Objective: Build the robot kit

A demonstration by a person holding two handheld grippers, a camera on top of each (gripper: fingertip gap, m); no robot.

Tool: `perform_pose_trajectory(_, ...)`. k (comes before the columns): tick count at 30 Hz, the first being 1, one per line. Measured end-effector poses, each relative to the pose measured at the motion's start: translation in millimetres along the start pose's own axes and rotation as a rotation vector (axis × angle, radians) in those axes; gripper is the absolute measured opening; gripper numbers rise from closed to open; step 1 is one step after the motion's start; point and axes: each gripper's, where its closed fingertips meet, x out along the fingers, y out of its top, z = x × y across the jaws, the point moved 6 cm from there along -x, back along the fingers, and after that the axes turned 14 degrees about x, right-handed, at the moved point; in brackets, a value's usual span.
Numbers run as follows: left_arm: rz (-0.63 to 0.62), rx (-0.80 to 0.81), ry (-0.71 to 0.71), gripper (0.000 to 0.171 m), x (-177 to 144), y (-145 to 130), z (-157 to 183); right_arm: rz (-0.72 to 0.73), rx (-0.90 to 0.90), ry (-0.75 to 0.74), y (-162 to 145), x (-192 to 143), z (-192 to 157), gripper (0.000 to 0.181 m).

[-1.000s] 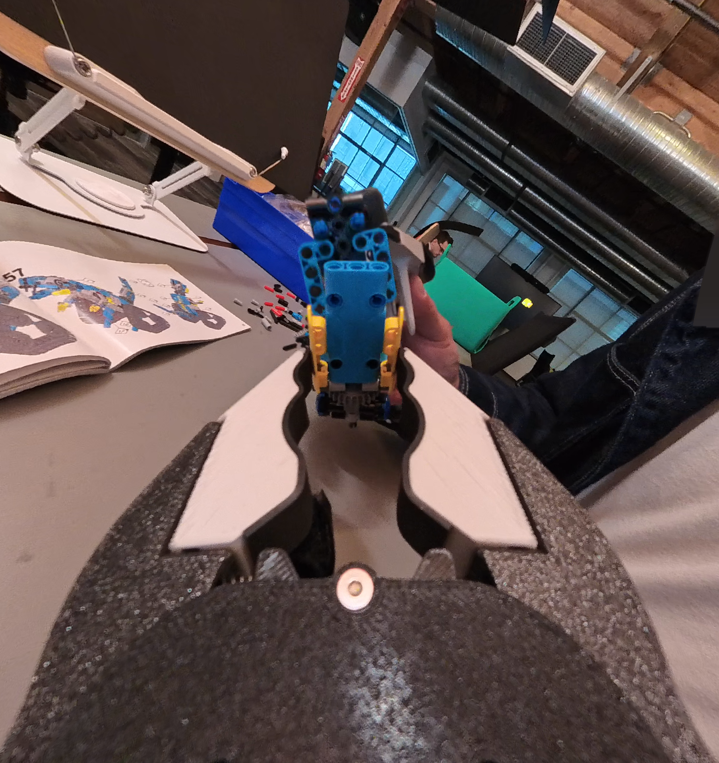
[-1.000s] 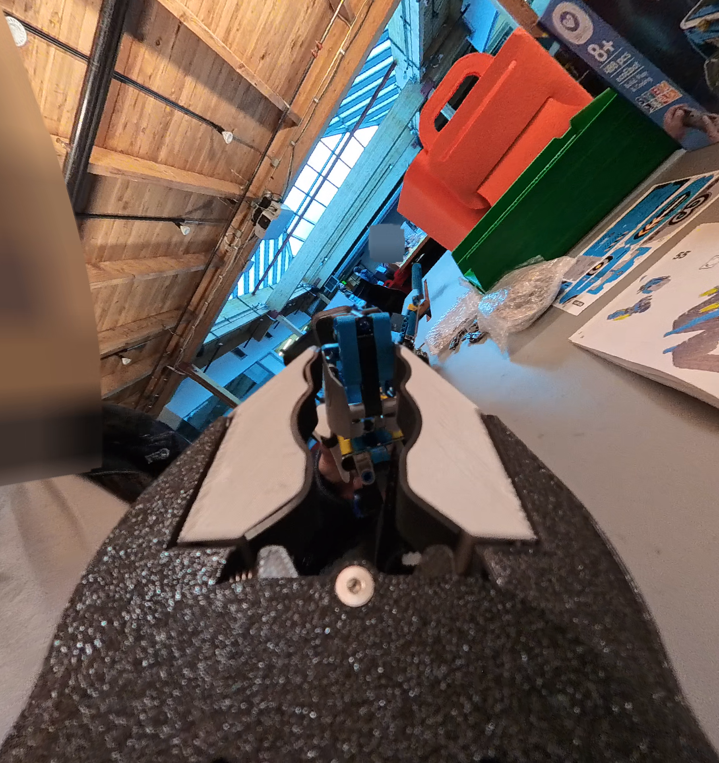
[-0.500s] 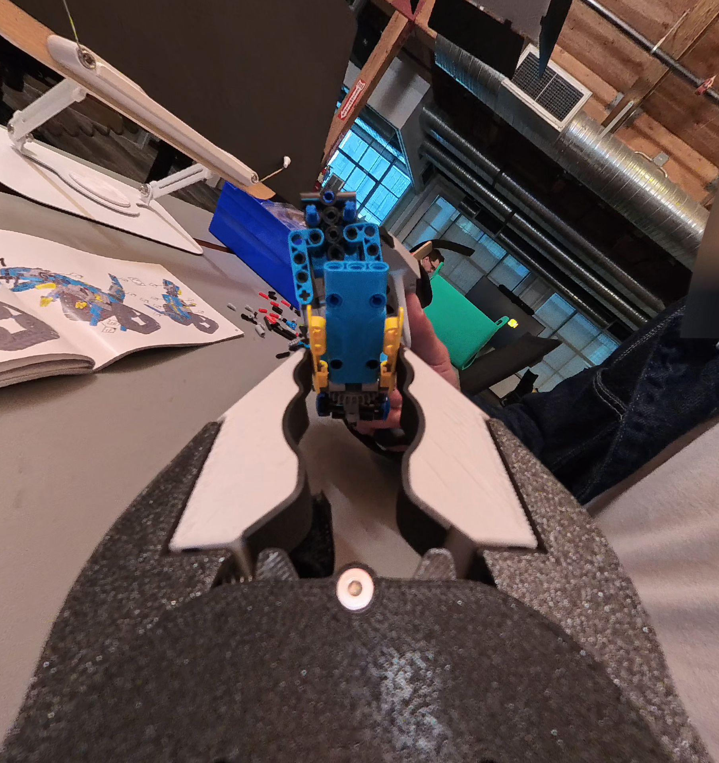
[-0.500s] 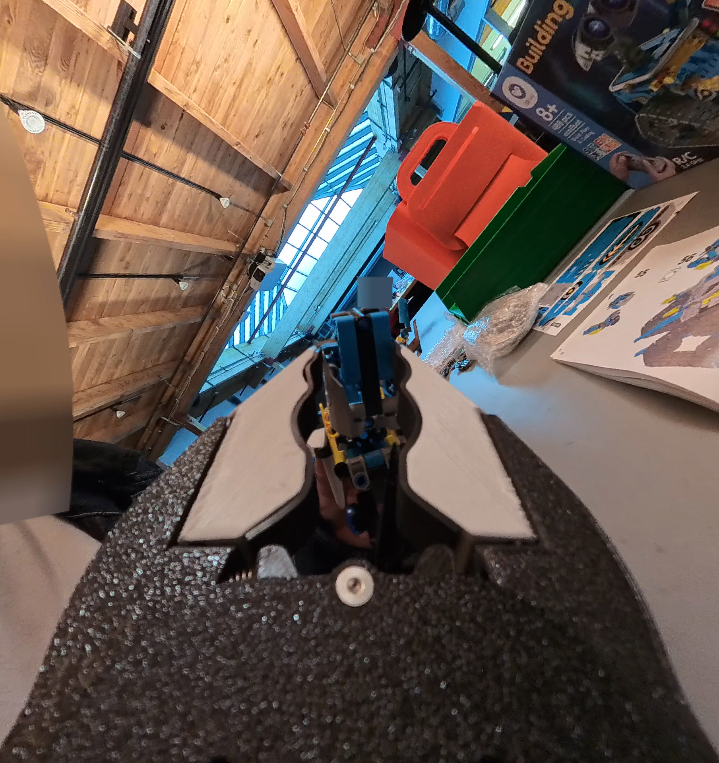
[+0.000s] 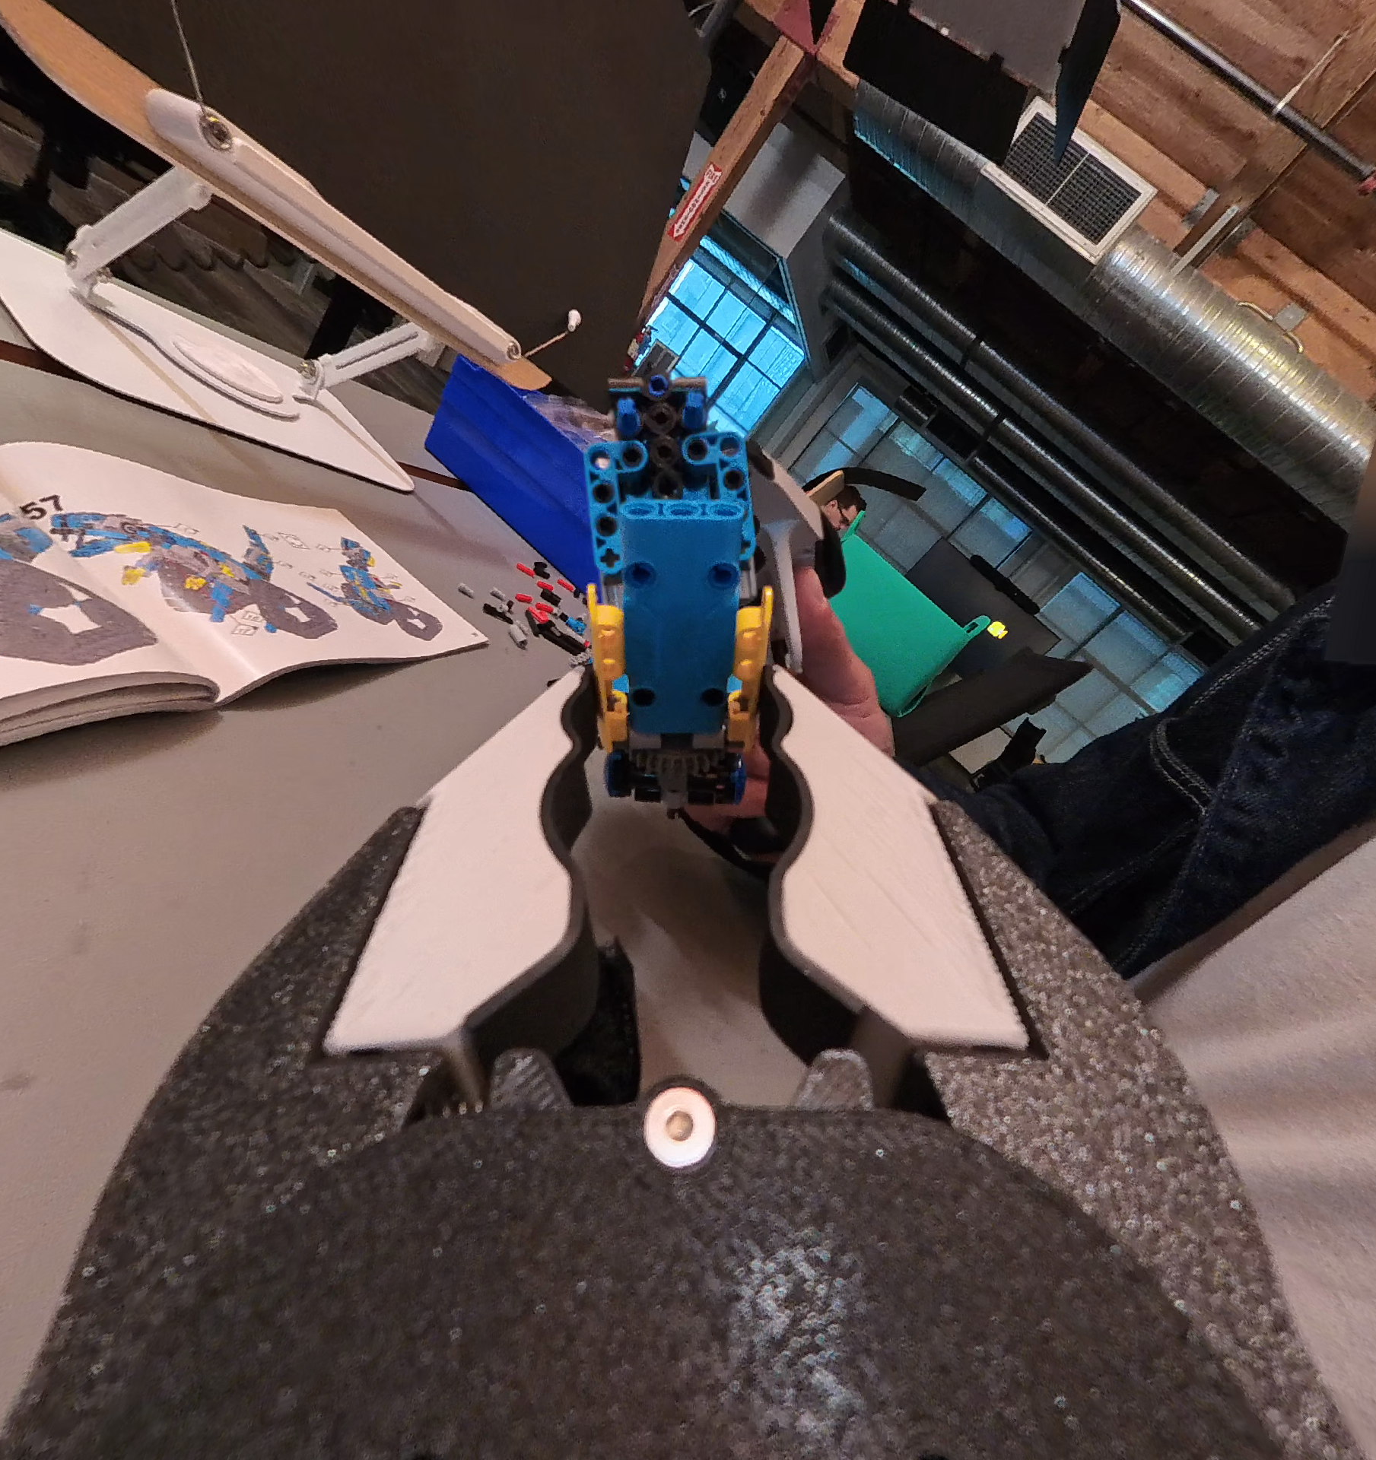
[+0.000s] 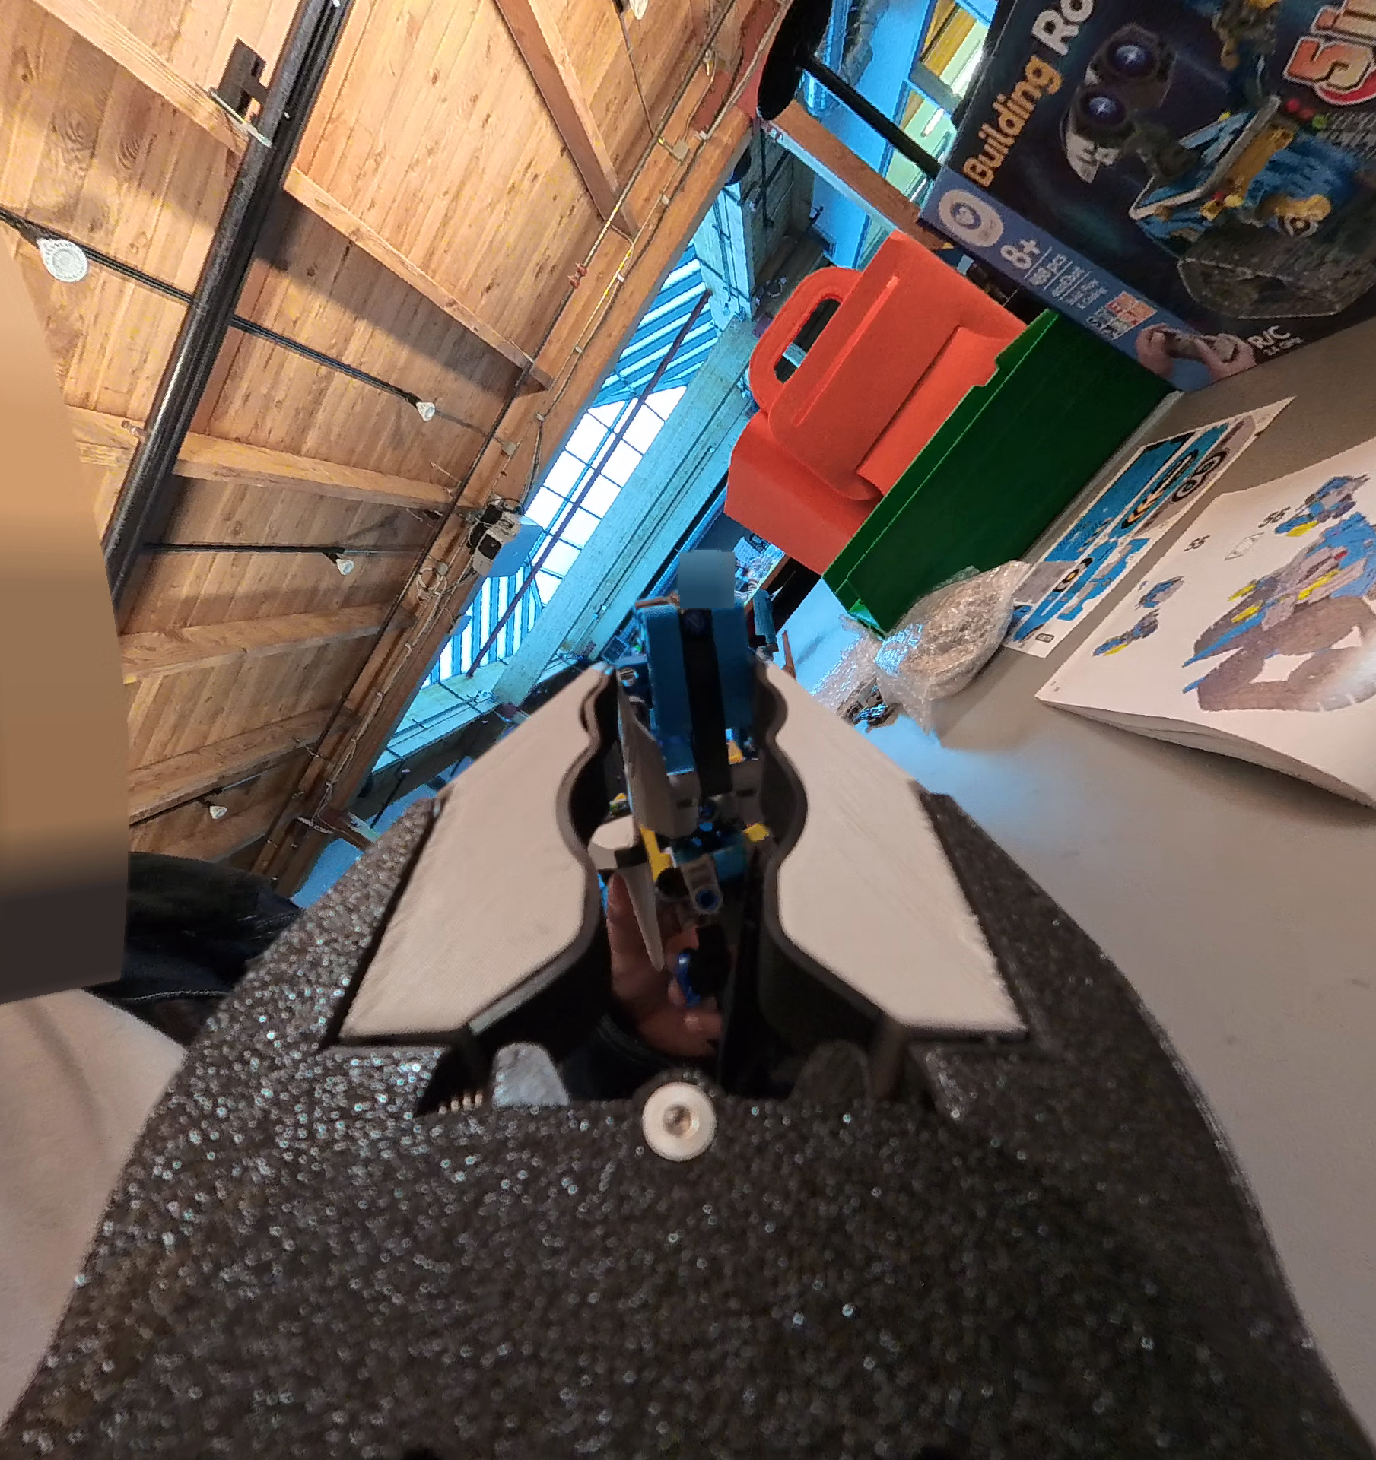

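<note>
Item: blue brick assembly [image 5: 672,624], frame centre, lifted off the desk [image 5: 194,869]. My left gripper [image 5: 676,711] clamps its lower end; my right gripper [image 6: 688,758] grasps its far side. Open manual [image 5: 155,600] at left. Advice: keep both grips steady, aligned.

Both views tilted; brick model [image 5: 678,600] sharper.

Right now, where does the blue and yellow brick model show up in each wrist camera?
Left wrist view: the brick model stands upright at centre, pinched between the left gripper fingers.
Right wrist view: the same model sits at centre, seen edge-on, between the right gripper fingers.
Shared landmark: the open instruction booklet on the grey table.
</note>
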Motion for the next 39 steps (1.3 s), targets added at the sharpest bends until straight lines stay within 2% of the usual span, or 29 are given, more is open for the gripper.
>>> perform_pose_trajectory(10,-0.015,-0.010,-0.014,0.041,0.4,-2.3,1.3,-0.013,-0.001,-0.003,-5.4,-0.8,2.2,0.033)
perform_pose_trajectory(13,-0.090,-0.025,-0.028,0.041,2.4,-12.0,1.1,-0.082,-0.035,-0.031,-11.0,-5.9,7.0,0.036)
perform_pose_trajectory(17,-0.175,0.008,-0.034,0.040,5.7,-21.2,4.2,-0.211,-0.117,-0.149,-20.1,-24.0,24.3,0.041)
perform_pose_trajectory(23,-0.300,0.005,-0.070,0.041,14.2,-37.9,6.7,-0.286,-0.037,-0.160,-24.6,-43.7,35.4,0.038)
perform_pose_trajectory(26,-0.366,0.023,-0.051,0.041,16.3,-46.1,5.5,-0.336,-0.099,-0.234,-23.6,-45.9,36.8,0.036)
perform_pose_trajectory(29,-0.383,0.029,-0.035,0.041,14.3,-47.2,3.7,-0.483,-0.259,-0.375,-20.5,-52.8,27.2,0.035)
perform_pose_trajectory(34,-0.363,0.045,0.003,0.041,9.5,-42.4,-0.5,-0.914,-0.660,-0.770,-24.7,-79.7,14.0,0.033)
perform_pose_trajectory(36,-0.351,0.048,0.005,0.041,8.2,-40.4,-0.2,-1.052,-0.715,-0.885,-28.5,-91.2,18.7,0.032)
perform_pose_trajectory(39,-0.358,0.066,0.009,0.041,7.7,-41.1,1.6,-1.137,-0.712,-0.948,-33.7,-99.4,26.0,0.030)
